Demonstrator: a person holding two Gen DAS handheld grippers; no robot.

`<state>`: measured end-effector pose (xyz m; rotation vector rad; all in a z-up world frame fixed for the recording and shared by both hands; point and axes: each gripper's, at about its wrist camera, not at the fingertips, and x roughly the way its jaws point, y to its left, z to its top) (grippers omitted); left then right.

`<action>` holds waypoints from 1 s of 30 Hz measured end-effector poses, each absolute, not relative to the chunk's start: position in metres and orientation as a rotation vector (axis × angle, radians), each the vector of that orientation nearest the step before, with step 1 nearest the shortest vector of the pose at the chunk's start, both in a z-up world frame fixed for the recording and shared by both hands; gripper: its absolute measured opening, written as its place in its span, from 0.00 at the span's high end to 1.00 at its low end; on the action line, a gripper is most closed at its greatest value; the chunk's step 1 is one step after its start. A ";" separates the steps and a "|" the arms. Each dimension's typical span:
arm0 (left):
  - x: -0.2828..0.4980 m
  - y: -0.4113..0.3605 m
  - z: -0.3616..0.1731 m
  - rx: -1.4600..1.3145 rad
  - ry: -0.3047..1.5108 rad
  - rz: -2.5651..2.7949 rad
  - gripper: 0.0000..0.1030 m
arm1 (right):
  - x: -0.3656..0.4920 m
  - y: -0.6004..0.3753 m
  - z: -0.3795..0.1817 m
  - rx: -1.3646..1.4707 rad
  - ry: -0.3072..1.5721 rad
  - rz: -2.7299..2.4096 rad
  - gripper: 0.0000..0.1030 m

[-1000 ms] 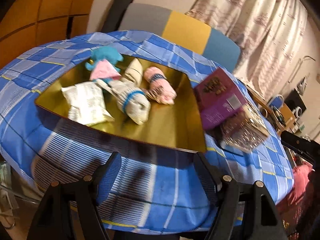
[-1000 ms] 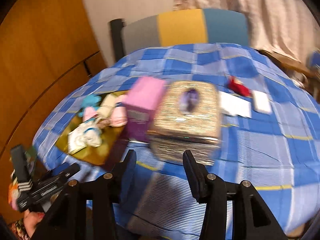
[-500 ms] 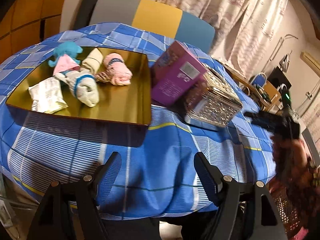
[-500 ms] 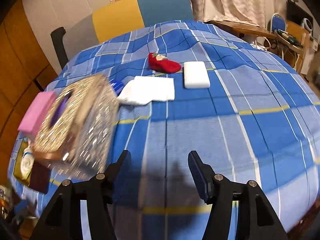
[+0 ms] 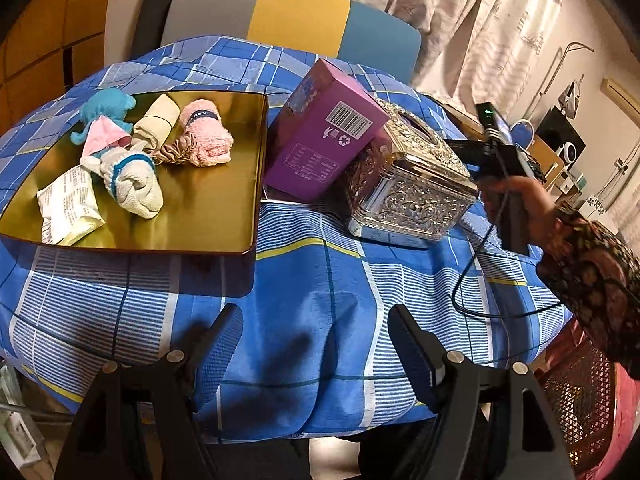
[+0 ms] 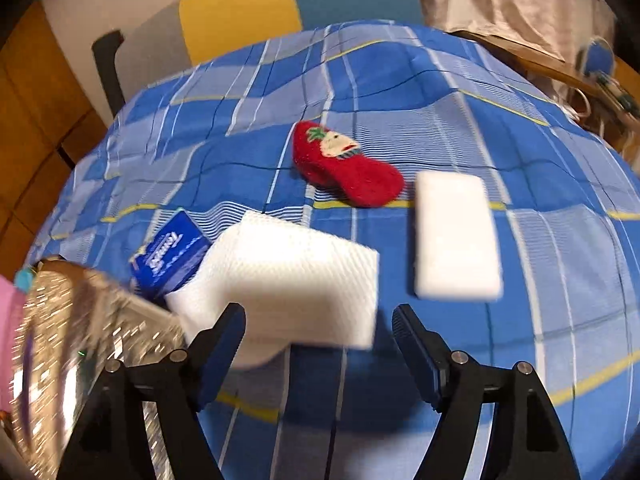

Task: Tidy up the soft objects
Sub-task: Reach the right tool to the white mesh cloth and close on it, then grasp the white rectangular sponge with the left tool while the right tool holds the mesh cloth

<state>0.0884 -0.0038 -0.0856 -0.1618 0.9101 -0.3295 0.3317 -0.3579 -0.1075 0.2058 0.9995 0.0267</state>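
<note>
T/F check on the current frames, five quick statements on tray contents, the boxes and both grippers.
1. The gold tray holds several rolled socks. True.
2. The purple box lies flat inside the tray. False: it stands tilted outside it, against the silver tissue box.
3. The red sock lies on the tablecloth. True.
4. The right gripper grips the white cloth. False: its jaws are opening, holding nothing.
5. The left gripper is empty. True.

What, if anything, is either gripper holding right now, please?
Nothing. The left gripper is open over bare cloth; the right gripper is opening just short of the white towel.
</note>
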 end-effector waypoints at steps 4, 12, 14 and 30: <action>0.093 -0.005 -0.088 -0.157 0.927 -0.320 0.26 | 0.348 -0.349 -0.121 0.148 1.025 0.072 0.26; 0.102 -0.011 -0.090 -0.170 0.946 -0.330 0.26 | 0.338 -0.326 -0.125 -0.057 0.978 0.137 0.85; 0.103 -0.015 -0.089 -0.176 0.951 -0.337 0.26 | 0.331 -0.324 -0.123 -0.073 0.978 0.129 0.90; 0.144 -0.120 -0.015 -0.128 0.834 -0.501 0.26 | 0.212 -0.454 -0.099 0.188 0.958 -0.055 0.92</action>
